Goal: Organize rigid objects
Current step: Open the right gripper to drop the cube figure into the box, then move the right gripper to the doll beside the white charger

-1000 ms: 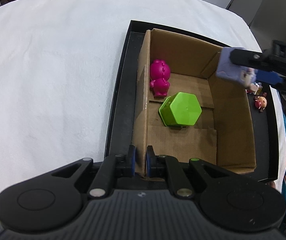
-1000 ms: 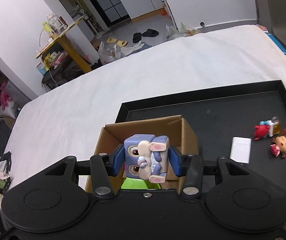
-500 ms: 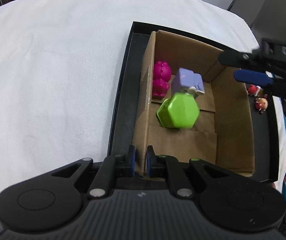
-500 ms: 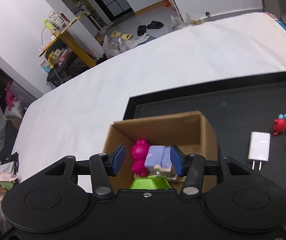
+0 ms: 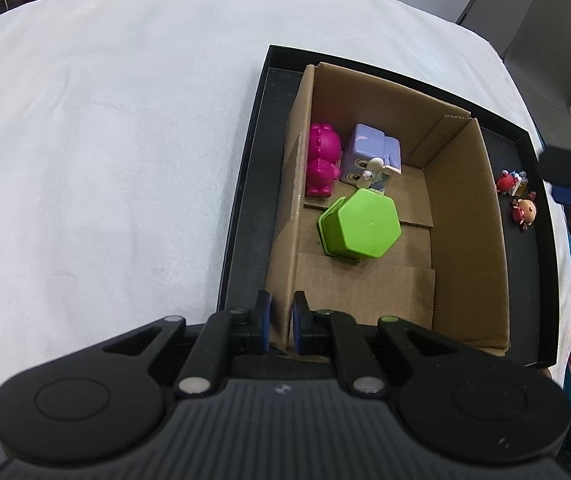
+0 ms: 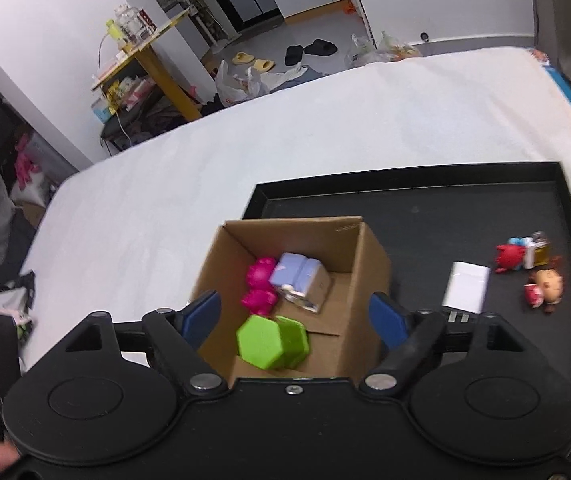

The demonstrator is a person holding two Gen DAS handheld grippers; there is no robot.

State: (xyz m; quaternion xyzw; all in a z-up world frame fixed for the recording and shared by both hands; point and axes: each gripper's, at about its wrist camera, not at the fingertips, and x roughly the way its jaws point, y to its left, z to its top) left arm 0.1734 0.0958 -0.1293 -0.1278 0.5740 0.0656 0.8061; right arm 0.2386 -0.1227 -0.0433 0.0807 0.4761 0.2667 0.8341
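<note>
An open cardboard box [image 5: 461,216] stands on a black tray [image 5: 245,184]. Inside it lie a pink figure [image 5: 321,166], a lilac cube toy [image 5: 369,156] and a green hexagonal container [image 5: 359,226]. My left gripper [image 5: 281,316] is shut on the box's near left wall. My right gripper [image 6: 293,312] hovers above the box [image 6: 369,264]; its jaws are opening with nothing between them. From there the lilac cube toy [image 6: 299,276] rests beside the pink figure [image 6: 259,284], behind the green container [image 6: 273,342]. One part of the right gripper [image 5: 565,176] shows at the left wrist view's right edge.
On the tray [image 6: 445,216] right of the box lie a white charger [image 6: 465,286] and small figurines [image 6: 525,256], which the left wrist view also shows as figurines [image 5: 519,200]. A white cloth [image 5: 105,140] covers the table around the tray. Room clutter stands beyond the far edge.
The lilac cube toy left my right gripper and dropped into the box beside the pink figure. The right jaws spread wide and the gripper drew back from over the box. The left gripper stayed put.
</note>
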